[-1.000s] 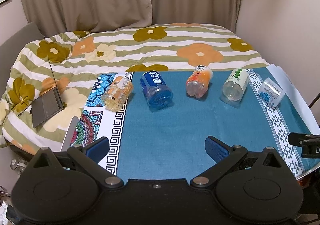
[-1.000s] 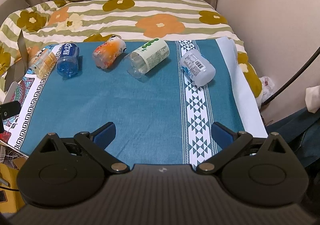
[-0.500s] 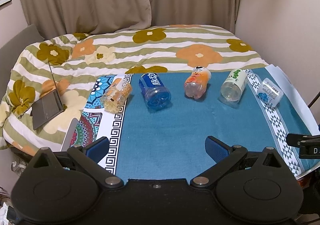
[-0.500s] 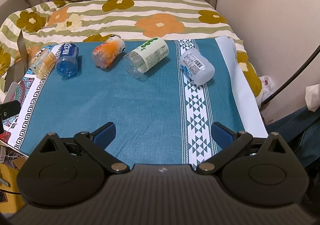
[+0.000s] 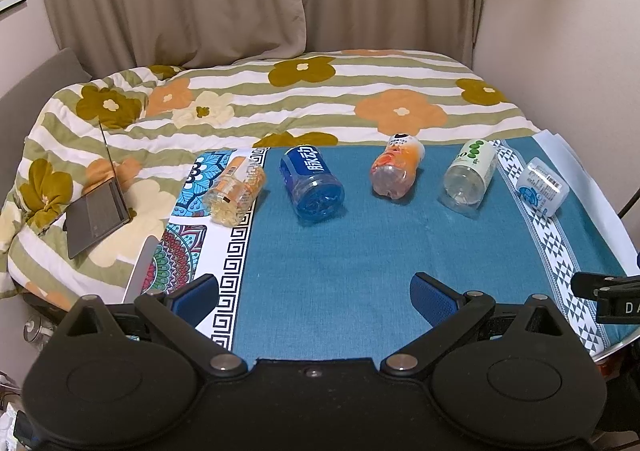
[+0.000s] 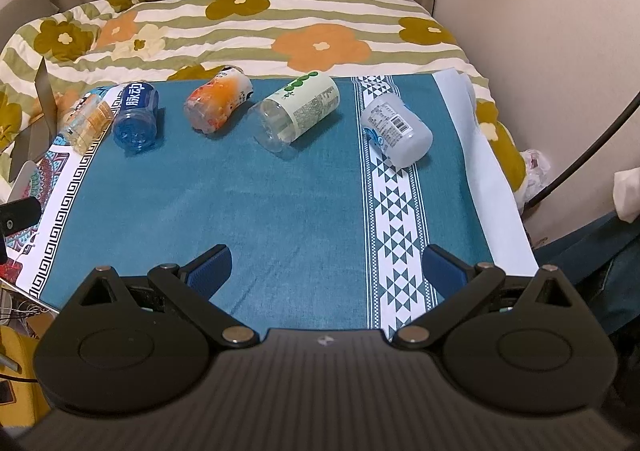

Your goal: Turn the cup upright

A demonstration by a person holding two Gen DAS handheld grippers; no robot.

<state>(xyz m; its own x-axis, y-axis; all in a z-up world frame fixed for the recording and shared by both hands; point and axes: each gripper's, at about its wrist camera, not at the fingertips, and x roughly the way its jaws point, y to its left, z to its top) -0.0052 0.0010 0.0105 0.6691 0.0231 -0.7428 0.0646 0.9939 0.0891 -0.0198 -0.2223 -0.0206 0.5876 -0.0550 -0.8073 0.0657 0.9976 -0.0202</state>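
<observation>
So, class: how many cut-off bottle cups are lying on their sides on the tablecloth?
5, in one row from left to right: the yellow cup on the patterned white edge, the blue cup, the orange cup, the green-label cup, and the white cup on the triangle-patterned band. None seems hidden.

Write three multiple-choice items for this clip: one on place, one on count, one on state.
1. Where does the blue cup lie?
A. between the yellow cup and the orange cup
B. at the far right end
C. on the laptop

2. How many cups lie on the table cloth?
A. three
B. five
C. seven

3. How does the left gripper stand?
A. shut on a cup
B. open, holding nothing
C. out of view

Key: 1 A, the row runs yellow, blue, orange, then the green-label cup and white cup; 2 B, five show, all on their sides; 3 B, its pads are wide apart over bare cloth.
</observation>
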